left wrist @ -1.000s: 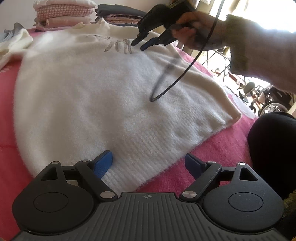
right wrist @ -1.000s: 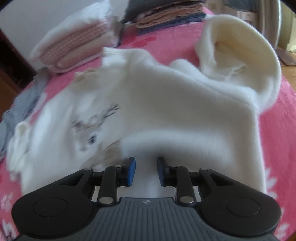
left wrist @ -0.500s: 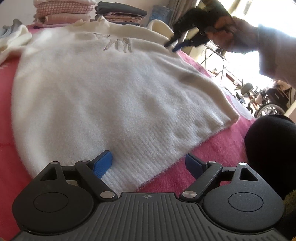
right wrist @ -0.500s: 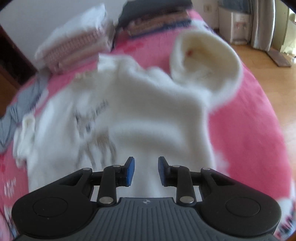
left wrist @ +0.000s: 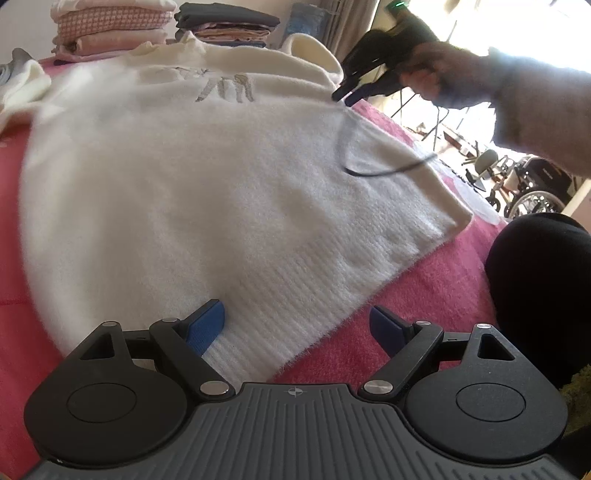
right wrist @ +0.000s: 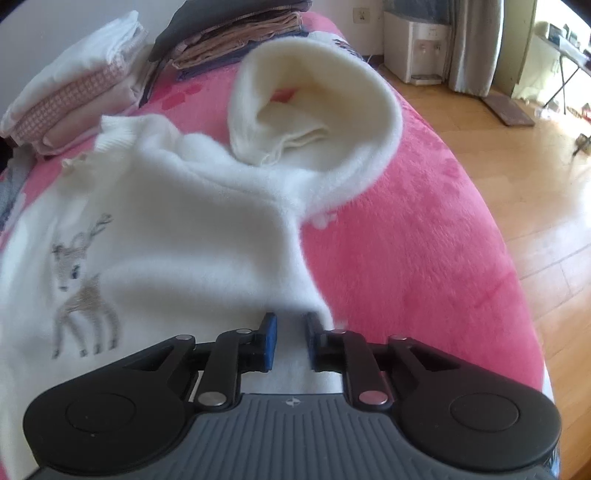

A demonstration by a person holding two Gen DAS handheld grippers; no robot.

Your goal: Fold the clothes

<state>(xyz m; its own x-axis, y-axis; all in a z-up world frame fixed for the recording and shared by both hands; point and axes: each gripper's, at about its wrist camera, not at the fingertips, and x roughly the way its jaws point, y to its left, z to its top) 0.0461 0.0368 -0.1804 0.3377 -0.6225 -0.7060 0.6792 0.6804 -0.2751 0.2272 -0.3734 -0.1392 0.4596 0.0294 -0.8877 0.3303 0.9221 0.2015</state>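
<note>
Fuzzy white knit fills both views: a sweater [left wrist: 192,192] lies spread flat on a pink blanket [left wrist: 424,295] covering the bed, its ribbed hem at the near edge. The left claw [left wrist: 297,326] hangs over that hem with its blue pads wide apart, one over the knit, the other over the blanket, gripping nothing. A black cable [left wrist: 373,166] loops across the sweater's right side. Further on, the right claw [left wrist: 345,96] is at the sweater's right edge near the armpit; from its own camera the right claw [right wrist: 290,341] has its pads drawn close with a narrow gap, white knit between them, though whether they pinch it I cannot tell. An embroidered deer [right wrist: 79,280] marks the chest. The right sleeve [right wrist: 317,122] curls in a loop on the blanket towards the bed's right edge. At the far edge stand two stacks of folded clothes, one pink and white [right wrist: 70,96], one dark [right wrist: 236,26]. Wooden floor [right wrist: 517,155] lies past the bed.
</note>
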